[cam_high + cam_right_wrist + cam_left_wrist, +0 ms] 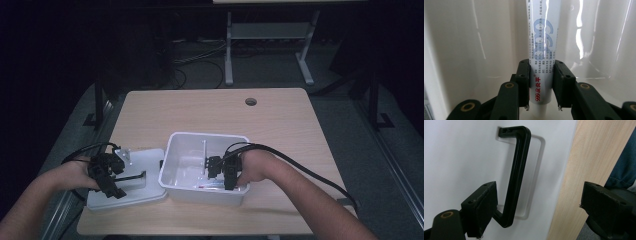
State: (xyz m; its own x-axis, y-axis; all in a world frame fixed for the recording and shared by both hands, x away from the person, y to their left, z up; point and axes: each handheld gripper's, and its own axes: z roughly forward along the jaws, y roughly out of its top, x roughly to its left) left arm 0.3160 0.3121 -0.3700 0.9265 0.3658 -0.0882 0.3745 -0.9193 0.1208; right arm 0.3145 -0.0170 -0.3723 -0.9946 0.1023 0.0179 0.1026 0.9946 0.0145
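Note:
A white bin point(173, 150) stands at the middle of the wooden table point(200, 110). My right gripper point(220, 172) reaches down inside it. In the right gripper view that gripper point(541, 75) is shut on a white and blue tube point(544, 37) with red "999" print, gripped near its cap end. The bin's flat white lid point(145, 162) lies to the left, its black bar handle point(132, 176) facing up. My left gripper point(116, 175) hovers over the lid and stands open. In the left gripper view its jaws straddle the handle point(517, 170) without touching it, one over the lid point(461, 157).
The table has a round cable hole point(251, 101) at the back right. The lid sits near the table's front left edge, bare wood point(584, 170) beside it. A white desk frame point(270, 45) and cables stand on the dark floor behind.

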